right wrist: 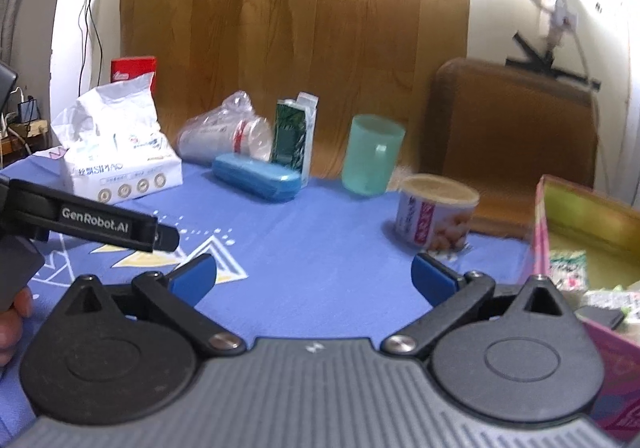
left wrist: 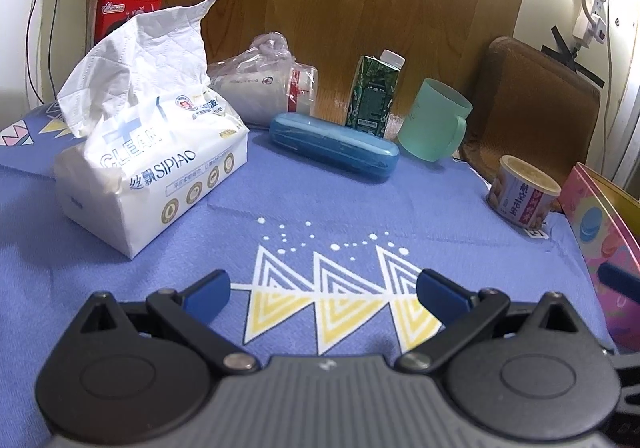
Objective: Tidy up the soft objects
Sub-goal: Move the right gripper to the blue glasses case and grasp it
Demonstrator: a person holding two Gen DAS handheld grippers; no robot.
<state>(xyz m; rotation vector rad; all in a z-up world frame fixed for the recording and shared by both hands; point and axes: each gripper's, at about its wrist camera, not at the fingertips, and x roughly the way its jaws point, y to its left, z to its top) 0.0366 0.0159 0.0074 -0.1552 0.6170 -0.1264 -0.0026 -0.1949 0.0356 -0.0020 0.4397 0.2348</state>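
Hovering with jaws spread wide, gripping nothing: left gripper [left wrist: 323, 290] and right gripper [right wrist: 314, 274], above the blue cloth [left wrist: 340, 200].
Sitting far left: tissue pack [left wrist: 148, 164]; lying farther back: bagged roll [left wrist: 264, 88]; waiting right: pink box [right wrist: 580, 232].

The pink box [right wrist: 538, 232] is cut off at right, its contents blurred.

the left tool [left wrist: 323, 293] has a ribbed grey housing with a small white mark at its centre, two round black discs, black link arms with silver rivets, and blue pads on its fingers [left wrist: 208, 294]. the right tool [right wrist: 314, 275] is built the same. a black bar reads "genrobot.ai" in white, and bare skin shows at the left edge.
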